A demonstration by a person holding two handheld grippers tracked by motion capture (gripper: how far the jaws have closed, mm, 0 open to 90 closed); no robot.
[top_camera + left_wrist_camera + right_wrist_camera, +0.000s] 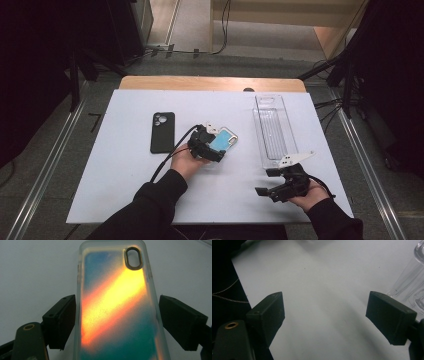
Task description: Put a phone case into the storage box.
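Surface: white table top [125, 165] on a wooden desk, dark room around it, grey floor and cables beyond the far edge.
Colourful phone case: translucent case [223, 140] with blue, orange and yellow inside, lying flat near the middle of the table; in the left gripper view [115, 312] its oval camera cut-out sits at the far end, away from the gripper.
Left gripper: [210, 145] held low over the near end of the case, a jaw on either long side of it; in the left gripper view [116, 322] the left jaw stands at the case's edge, whether touching I cannot tell, and the right jaw shows a thin gap, so the case is straddled, not squeezed.
Left hand: [187, 162] behind the gripper, black sleeve, cable trailing back toward the person.
Black phone case: [162, 132] flat on the table, to the left of the colourful one and apart from it, camera cut-outs at the far end.
Clear tray: long transparent tray [274, 131] on the right half of the table, lengthwise away from the person; its edge shows at the right of the right gripper view [409, 282].
Right gripper: [270, 182] near the tray's near end; in the right gripper view [324, 315] its jaws stand wide apart over bare table with nothing between them.
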